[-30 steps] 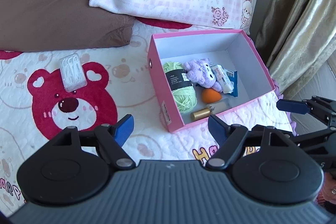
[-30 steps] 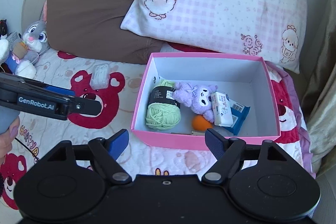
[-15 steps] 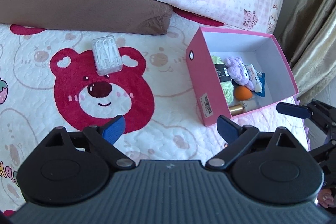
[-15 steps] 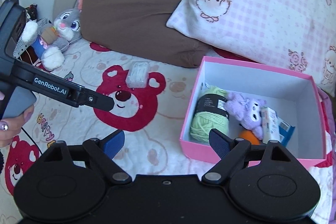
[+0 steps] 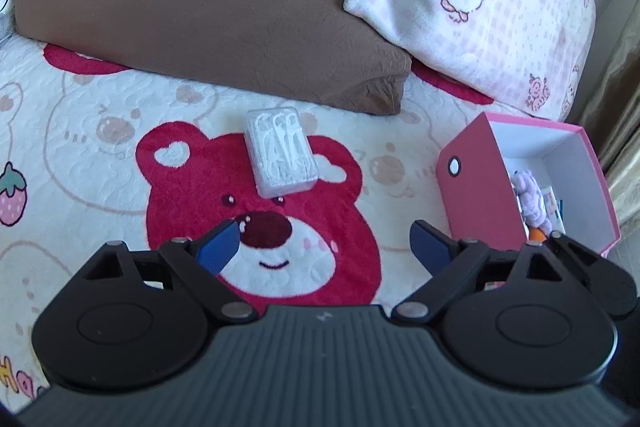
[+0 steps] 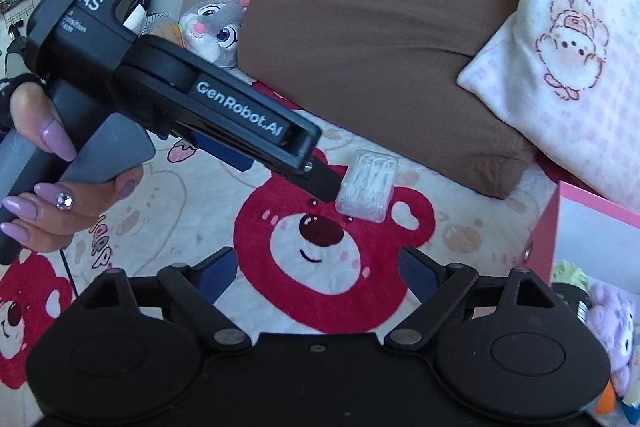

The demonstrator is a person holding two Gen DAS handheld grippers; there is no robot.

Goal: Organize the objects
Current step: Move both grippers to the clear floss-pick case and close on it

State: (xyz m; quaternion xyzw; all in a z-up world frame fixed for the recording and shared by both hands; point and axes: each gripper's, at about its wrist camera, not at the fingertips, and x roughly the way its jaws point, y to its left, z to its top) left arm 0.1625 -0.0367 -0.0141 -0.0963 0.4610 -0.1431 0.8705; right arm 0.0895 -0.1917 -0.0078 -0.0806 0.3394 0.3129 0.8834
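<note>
Left wrist view shows the left gripper (image 5: 324, 239) wide open near the clear floss pick box (image 5: 281, 151), likely light, hard and slippery, best pinched across its long sides.

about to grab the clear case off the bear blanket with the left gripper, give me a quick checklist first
1. Left gripper open: ok, fingers wide apart and holding nothing.
2. Clear case in view and free: ok, it lies flat on the bear print with nothing on top.
3. Left gripper lined up with the case: ok in the left wrist view, the case sits ahead between the fingers, slightly left of centre.
4. Left gripper touching the case: cannot tell; in the right wrist view its tip overlaps the case's edge.
5. Right gripper out of the way: ok, open, empty and short of the case.
6. Room in the pink box: ok, white floor shows beyond the items.
</note>
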